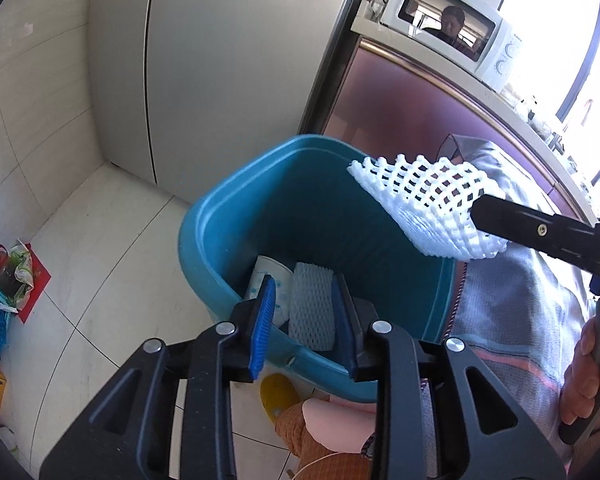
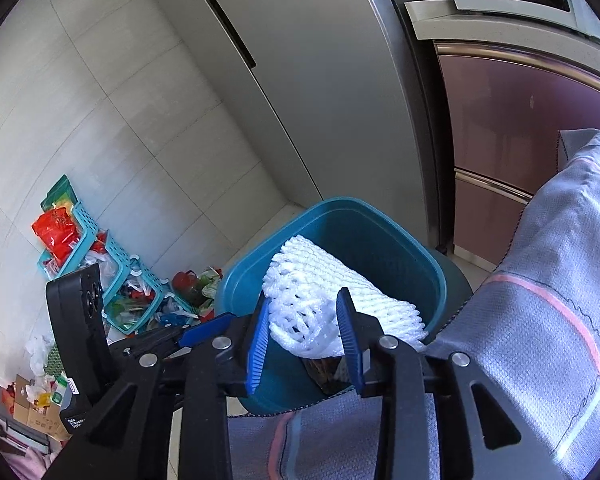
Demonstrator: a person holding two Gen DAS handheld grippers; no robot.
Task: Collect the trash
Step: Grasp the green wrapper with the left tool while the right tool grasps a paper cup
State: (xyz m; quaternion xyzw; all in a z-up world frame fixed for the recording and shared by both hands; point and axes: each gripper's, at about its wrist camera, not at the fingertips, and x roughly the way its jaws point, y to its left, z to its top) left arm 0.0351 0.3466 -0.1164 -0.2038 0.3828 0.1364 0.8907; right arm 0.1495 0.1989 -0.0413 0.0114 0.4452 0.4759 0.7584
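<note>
L gripper (image 1: 304, 320) over the teal bin (image 1: 204, 216), jaws apart, nothing pinched; a foam net (image 1: 312, 304) and paper cup (image 1: 266, 276) lie inside below it. R gripper (image 2: 306, 332) jaws part-open around a white foam net sleeve (image 2: 340, 292) over the bin; pad contact unclear. Beyond: fridge (image 1: 220, 60), microwave (image 1: 452, 28), floor litter baskets (image 2: 100, 272).

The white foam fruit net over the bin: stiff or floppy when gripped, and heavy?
The foam net looks soft: it bends over the right tool's fingers above the blue bin. Probably very light, being open mesh. Likely squashes rather than slips.
</note>
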